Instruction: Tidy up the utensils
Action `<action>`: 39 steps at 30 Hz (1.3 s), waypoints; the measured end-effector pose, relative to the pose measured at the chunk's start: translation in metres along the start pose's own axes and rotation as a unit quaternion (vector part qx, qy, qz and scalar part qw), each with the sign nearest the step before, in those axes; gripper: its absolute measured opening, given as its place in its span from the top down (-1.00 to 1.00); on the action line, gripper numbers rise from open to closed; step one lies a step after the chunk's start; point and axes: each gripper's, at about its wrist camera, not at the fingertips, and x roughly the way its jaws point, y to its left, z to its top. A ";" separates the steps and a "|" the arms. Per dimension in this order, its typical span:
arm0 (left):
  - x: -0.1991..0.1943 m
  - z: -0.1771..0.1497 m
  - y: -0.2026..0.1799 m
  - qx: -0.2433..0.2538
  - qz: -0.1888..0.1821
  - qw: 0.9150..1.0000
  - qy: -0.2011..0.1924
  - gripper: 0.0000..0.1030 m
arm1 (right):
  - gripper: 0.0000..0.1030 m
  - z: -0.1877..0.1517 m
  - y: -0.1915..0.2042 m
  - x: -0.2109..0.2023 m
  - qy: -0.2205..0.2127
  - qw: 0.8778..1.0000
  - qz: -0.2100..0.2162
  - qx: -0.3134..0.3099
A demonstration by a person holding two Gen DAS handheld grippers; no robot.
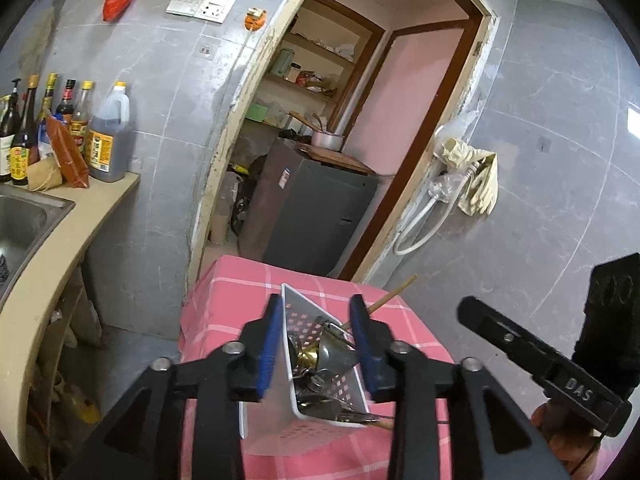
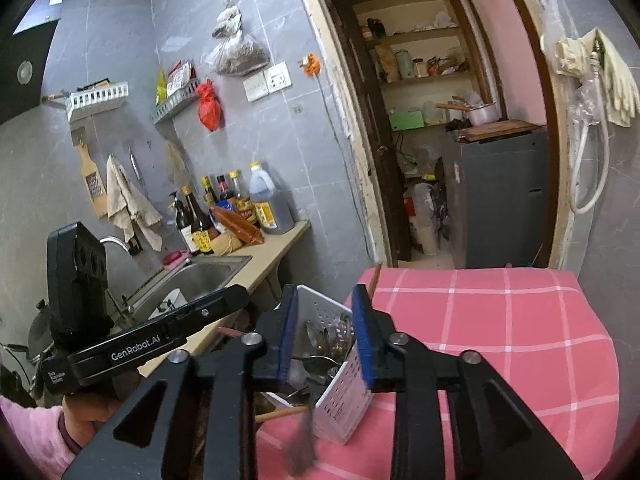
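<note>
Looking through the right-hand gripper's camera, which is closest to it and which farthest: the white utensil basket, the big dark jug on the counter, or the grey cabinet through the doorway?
1. White utensil basket: nearest, between the right gripper fingers, on the pink cloth.
2. Dark jug: farther, left, at the counter's end.
3. Grey cabinet: farthest, right, beyond the doorway.

"GenRobot.AI" on left gripper point(image 2: 325, 339) body ("DAS" on right gripper point(image 1: 316, 334))
</note>
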 end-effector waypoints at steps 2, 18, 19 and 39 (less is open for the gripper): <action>-0.007 0.000 -0.004 0.003 0.007 1.000 -0.007 0.10 | 0.25 0.001 -0.002 -0.013 -0.013 1.000 -0.004 0.006; -0.089 -0.029 -0.075 0.039 0.103 0.990 -0.084 -1.00 | -0.90 -0.002 -0.032 -0.127 -0.088 0.993 -0.075 0.008; -0.094 -0.034 -0.080 0.043 0.108 0.990 -0.084 -1.00 | -0.98 -0.006 -0.035 -0.135 -0.088 0.993 -0.081 0.005; -0.139 -0.138 -0.124 0.074 0.125 0.989 -0.042 -1.00 | -0.98 -0.097 -0.073 -0.240 -0.049 0.985 -0.167 0.004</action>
